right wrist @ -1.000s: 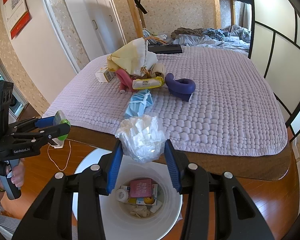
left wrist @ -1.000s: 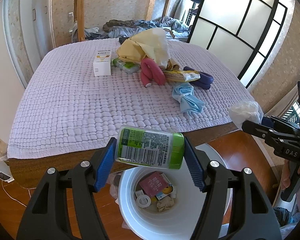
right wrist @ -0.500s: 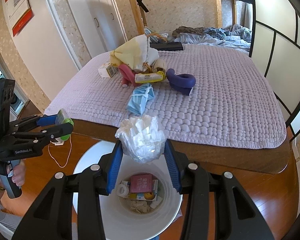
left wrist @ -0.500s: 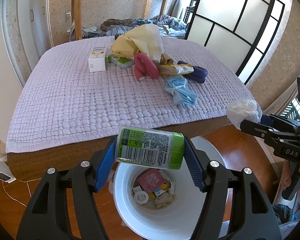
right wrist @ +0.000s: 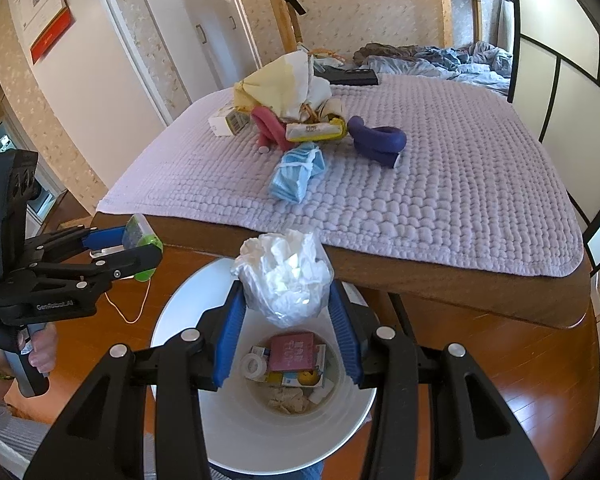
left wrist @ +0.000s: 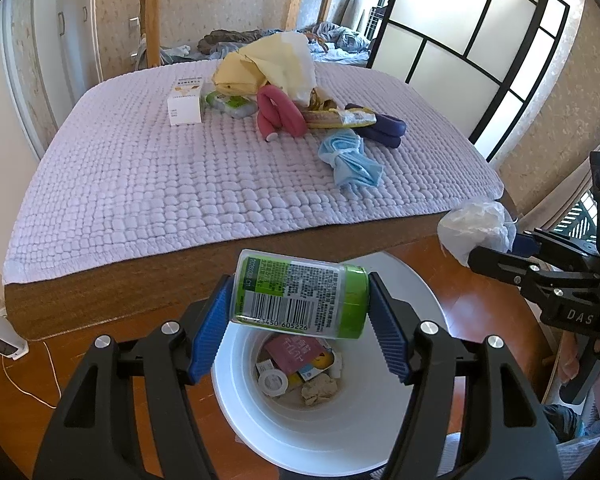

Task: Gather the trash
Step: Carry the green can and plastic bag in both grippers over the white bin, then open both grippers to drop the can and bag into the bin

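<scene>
Bedroom | white bin [left wrist: 384, 432] below | left tool [left wrist: 300, 320] clamps can [left wrist: 300, 296] | right tool [right wrist: 286, 320] clamps tissue wad [right wrist: 286, 276]

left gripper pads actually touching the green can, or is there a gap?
Touching. Left wrist view: both blue pads of the left gripper press the ends of the green can, held sideways above the white bin.

Green can [left wrist: 300, 294] with black barcode; white bin [left wrist: 404, 276]; lilac waffle-textured bedspread [left wrist: 180, 184]; blue fingers [left wrist: 206, 330].
</scene>
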Available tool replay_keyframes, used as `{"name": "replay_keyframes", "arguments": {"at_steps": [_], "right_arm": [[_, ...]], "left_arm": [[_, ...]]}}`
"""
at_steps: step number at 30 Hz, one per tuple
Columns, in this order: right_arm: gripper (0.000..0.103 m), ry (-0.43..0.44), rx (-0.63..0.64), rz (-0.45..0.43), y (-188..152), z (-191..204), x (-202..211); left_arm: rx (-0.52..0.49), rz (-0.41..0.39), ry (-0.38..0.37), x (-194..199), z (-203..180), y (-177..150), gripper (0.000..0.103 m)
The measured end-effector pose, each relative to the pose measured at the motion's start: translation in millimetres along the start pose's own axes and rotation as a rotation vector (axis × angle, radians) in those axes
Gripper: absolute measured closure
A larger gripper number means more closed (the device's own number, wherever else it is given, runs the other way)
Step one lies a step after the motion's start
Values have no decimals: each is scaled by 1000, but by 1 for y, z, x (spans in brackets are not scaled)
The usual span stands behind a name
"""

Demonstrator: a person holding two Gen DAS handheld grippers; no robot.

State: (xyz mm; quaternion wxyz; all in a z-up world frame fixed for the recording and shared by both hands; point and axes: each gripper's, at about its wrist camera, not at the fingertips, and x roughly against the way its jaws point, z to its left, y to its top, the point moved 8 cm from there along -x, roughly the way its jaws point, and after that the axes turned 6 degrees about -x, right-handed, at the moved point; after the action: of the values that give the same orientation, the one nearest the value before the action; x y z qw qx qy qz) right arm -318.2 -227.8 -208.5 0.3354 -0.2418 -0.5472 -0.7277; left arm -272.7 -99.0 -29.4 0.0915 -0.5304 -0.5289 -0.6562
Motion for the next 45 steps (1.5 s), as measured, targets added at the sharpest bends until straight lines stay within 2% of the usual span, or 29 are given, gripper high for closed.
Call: {"name": "replay_keyframes", "arguments": {"at_steps": [31, 33, 35, 38, 45], "right_arm": [[61, 8, -1, 169, -67, 8, -31], [54, 6, 0, 174, -69, 9, -32], [35, -14, -7, 160, -68, 7, -32], [31, -9, -36, 159, -68, 4, -32], [28, -2, -63, 131, -59, 2, -24]], "left_arm": [[-38, 131, 2, -33, -20, -59, 36], [-50, 144, 16, -37, -21, -62, 32], [-52, 152, 20, -40, -20, -64, 26], [-48, 152, 13, -40, -19, -64, 23], [-50, 134, 4, -33, -18, -58, 23]]}}
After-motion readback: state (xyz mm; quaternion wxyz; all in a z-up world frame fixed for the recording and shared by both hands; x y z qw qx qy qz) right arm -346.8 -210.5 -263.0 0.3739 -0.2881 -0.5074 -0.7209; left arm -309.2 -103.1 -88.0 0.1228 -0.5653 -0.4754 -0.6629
